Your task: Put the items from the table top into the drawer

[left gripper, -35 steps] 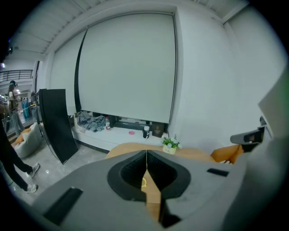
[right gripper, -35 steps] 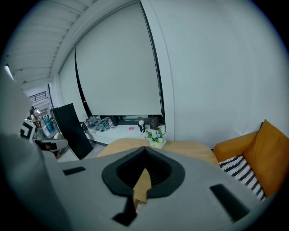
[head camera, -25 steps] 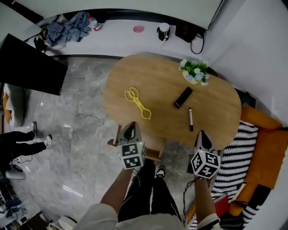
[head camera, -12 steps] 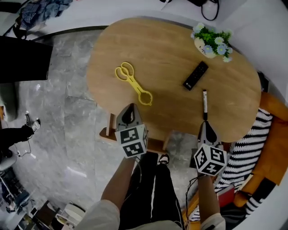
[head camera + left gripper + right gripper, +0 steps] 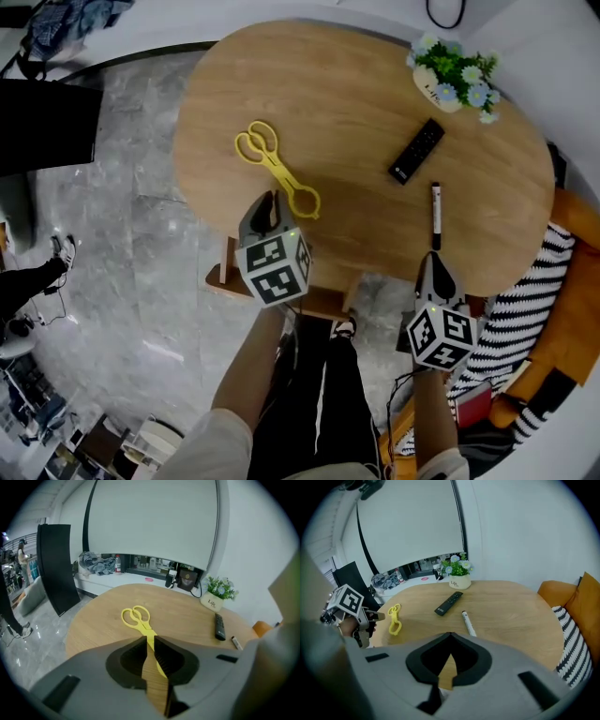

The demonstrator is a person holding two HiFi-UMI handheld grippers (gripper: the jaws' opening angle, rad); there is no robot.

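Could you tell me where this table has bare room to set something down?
Free: the middle of the oval wooden table, between yellow plastic tongs and black remote control. Crowded: the right, around white marker pen and potted flowers.

An oval wooden bench [image 5: 356, 112] stood on a glossy grey marble floor [image 5: 141, 281]. Seen from the head view, a black panel [image 5: 47, 127] stood left of the bench. An orange sofa [image 5: 587, 606] with a striped cushion [image 5: 516, 319] lay right of it. A white wall [image 5: 154, 522] rose beyond the bench.
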